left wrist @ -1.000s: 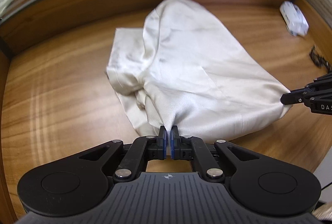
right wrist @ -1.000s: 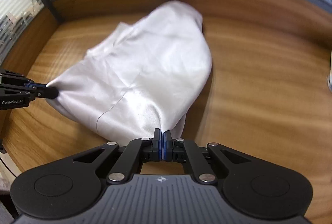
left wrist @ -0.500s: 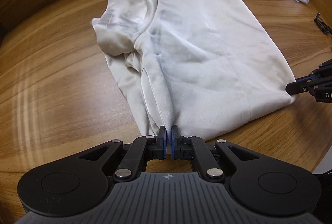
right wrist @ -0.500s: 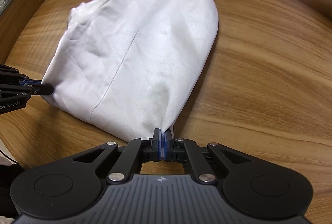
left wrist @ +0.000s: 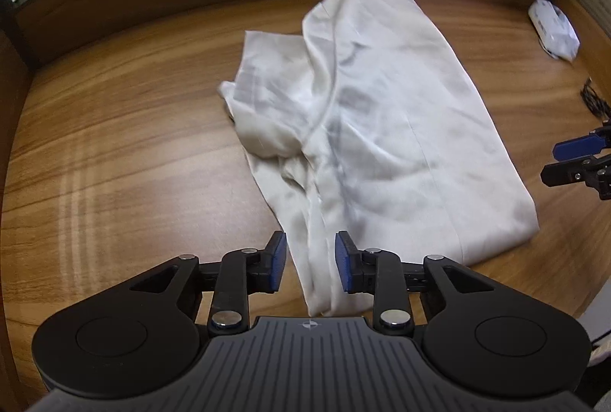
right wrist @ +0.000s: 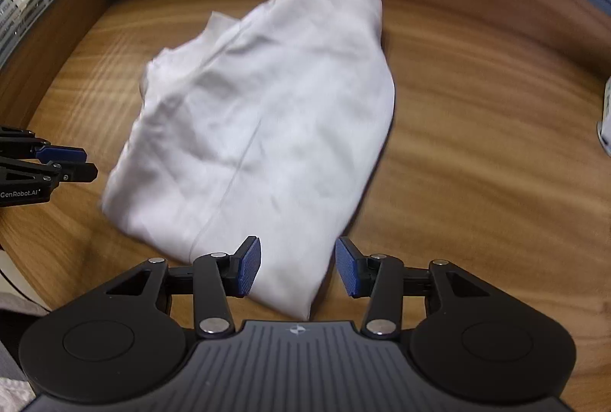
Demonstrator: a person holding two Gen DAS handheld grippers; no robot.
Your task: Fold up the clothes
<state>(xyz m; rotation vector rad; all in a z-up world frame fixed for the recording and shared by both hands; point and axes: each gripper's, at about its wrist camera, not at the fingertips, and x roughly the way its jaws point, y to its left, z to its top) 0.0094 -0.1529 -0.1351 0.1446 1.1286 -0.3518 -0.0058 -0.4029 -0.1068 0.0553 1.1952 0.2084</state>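
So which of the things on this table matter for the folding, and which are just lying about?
For the job:
- white garment, lying on the wooden table
- left gripper, jaws open
- right gripper, jaws open

Lying about:
- white packet at the far right
- black cable near it
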